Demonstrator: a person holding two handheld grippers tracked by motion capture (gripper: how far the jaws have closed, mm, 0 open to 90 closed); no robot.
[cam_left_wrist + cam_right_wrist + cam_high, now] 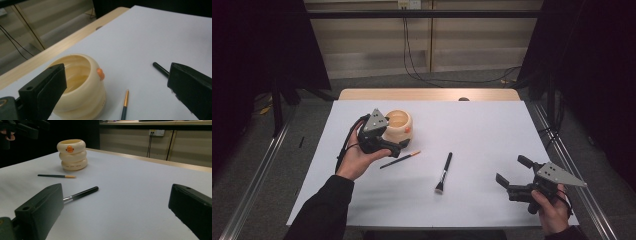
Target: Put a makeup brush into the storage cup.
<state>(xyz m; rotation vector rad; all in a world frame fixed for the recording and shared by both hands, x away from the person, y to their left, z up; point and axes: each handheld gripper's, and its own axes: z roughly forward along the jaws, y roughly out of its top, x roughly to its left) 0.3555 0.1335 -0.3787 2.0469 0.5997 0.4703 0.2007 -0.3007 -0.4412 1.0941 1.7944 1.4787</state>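
Two grippers over the white table [492, 125]

We are holding the left gripper [401, 146] wide open beside the cream holder [398, 125]; the right gripper [513, 172] is gaping, empty.

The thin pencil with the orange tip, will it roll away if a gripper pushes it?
Probably, if pushed sideways: the thin pencil looks slim and round and lies flat on the smooth white table. It likely stays stiff and light. The open left gripper may find it fiddly to pinch.

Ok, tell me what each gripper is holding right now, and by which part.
Nothing is held. The left gripper hangs open beside the cream holder; the right gripper is open, clear of the black brush.
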